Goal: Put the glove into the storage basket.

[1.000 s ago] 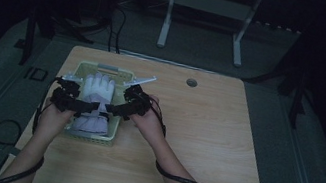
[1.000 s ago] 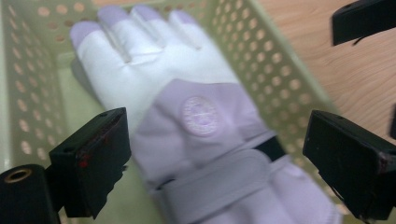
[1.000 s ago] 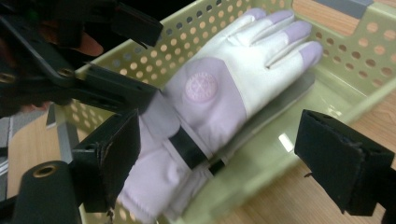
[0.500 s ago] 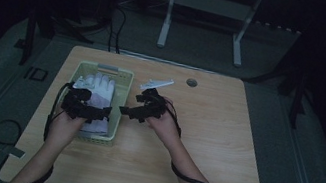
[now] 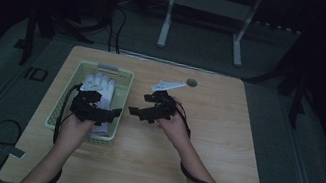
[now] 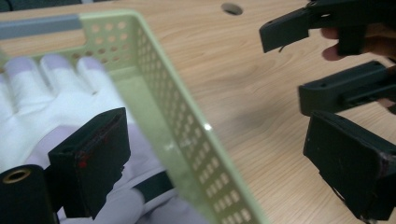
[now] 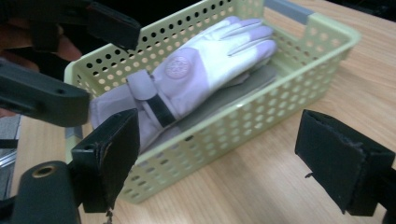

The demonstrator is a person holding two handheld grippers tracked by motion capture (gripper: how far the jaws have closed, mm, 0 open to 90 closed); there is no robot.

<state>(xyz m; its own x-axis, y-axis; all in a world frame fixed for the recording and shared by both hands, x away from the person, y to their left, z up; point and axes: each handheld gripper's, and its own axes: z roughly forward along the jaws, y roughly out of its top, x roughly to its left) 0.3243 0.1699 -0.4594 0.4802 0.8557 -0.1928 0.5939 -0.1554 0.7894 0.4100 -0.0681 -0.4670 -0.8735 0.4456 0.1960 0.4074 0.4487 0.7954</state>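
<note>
I see the white glove (image 7: pixel 201 70) lying flat in the green basket (image 7: pixel 280 100). My left gripper (image 5: pixel 92 108) hangs over the basket, jaws spread; my right gripper (image 5: pixel 150 109) is beside it above the table (image 5: pixel 222 147), jaws wide, empty.

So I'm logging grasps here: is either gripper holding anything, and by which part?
Nothing is held. The left gripper straddles the basket wall with jaws open; the right gripper is open over the table. The glove lies free.

Right gripper (image 5: pixel 139 111) now clear of the basket (image 5: pixel 57 116), over bare table (image 5: pixel 224 133) just right of it; left gripper (image 5: pixel 105 112) pulls nearer, glove (image 5: pixel 100 88) uncovered.
</note>
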